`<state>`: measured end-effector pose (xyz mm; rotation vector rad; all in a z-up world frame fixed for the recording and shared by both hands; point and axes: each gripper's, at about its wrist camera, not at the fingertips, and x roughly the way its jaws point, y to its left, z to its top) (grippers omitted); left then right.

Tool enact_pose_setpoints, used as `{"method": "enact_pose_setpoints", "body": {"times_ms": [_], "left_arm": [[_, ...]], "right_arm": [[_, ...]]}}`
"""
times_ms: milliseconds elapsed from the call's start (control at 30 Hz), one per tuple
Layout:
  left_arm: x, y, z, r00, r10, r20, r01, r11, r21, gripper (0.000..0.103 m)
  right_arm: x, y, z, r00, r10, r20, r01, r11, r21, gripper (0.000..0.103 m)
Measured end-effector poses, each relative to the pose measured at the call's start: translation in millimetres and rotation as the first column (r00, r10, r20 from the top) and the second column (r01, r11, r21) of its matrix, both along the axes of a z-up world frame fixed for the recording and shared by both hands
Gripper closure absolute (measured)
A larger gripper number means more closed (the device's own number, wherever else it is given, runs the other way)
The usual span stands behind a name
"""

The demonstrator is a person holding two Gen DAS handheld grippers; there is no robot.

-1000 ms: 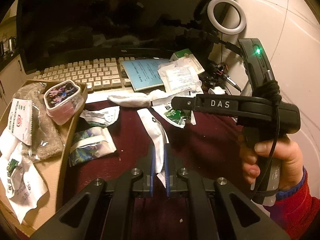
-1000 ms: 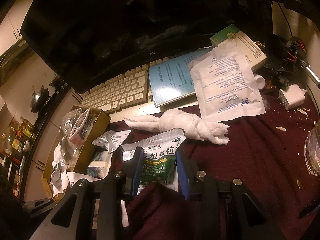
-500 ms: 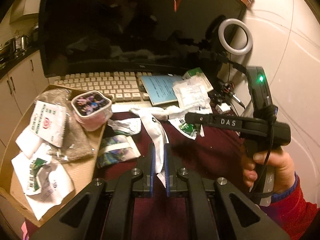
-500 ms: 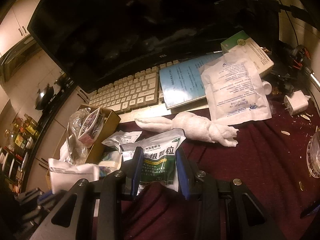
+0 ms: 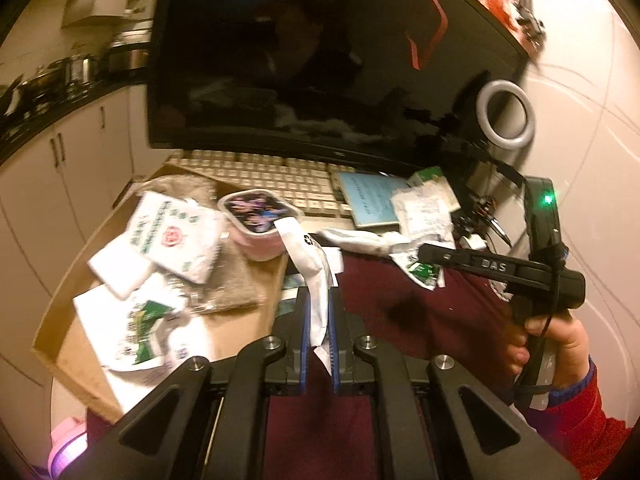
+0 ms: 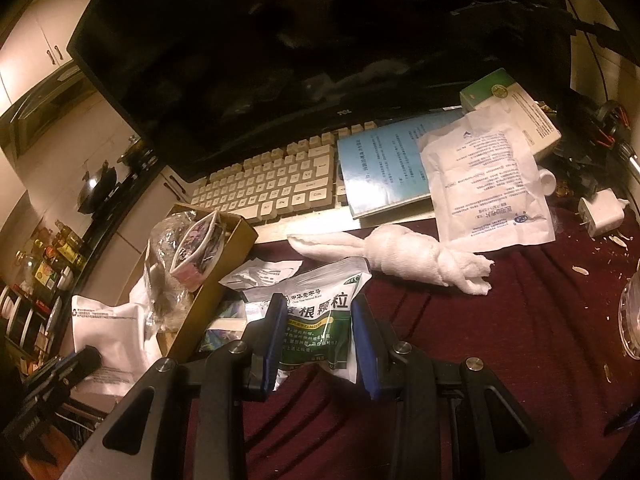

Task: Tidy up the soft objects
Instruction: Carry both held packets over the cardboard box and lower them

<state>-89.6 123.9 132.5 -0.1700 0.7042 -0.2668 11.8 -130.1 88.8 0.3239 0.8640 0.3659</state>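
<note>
While the left gripper (image 5: 318, 320) pinches a white pouch (image 5: 310, 268) just over the near edge of the cardboard box (image 5: 244, 328), the right gripper (image 6: 320, 330) clamps a green granule packet (image 6: 316, 320) just right of that box, above the maroon cloth (image 6: 500, 320); bare cloth lies open further right, a rolled white towel (image 6: 400, 254) behind

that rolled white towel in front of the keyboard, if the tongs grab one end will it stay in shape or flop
The rolled white towel will probably flop: it is soft cloth, and its loose tapered ends already sag flat on the maroon cloth. It looks only loosely twisted, with nothing visibly tying it, so it may partly unroll. It seems light and unlikely to slip.
</note>
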Motion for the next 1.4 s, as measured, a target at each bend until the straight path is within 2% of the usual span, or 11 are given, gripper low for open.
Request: {"method": "enact_pose_setpoints", "body": {"times_ms": [400,800,1167,1400], "left_arm": [[-1,35,-8,0.995,0.092,-0.025,-0.092,0.996,0.007,0.096],[-1,67,-10,0.984,0.175,-0.030,-0.175,0.985,0.000,0.096],[9,100,-28,0.963,0.260,-0.065,-0.263,0.964,-0.041,0.096],[8,113,-44,0.956,0.275,-0.098,-0.282,0.957,-0.065,0.095]], "right_arm": [[1,26,0,0.998,0.063,0.000,-0.063,0.998,-0.012,0.068],[-7,82,4,0.979,0.201,0.010,-0.201,0.978,-0.051,0.068],[-15,154,11,0.926,0.376,0.045,-0.371,0.924,-0.092,0.068],[-19,193,1,0.884,0.465,0.048,-0.457,0.881,-0.126,0.068]]}}
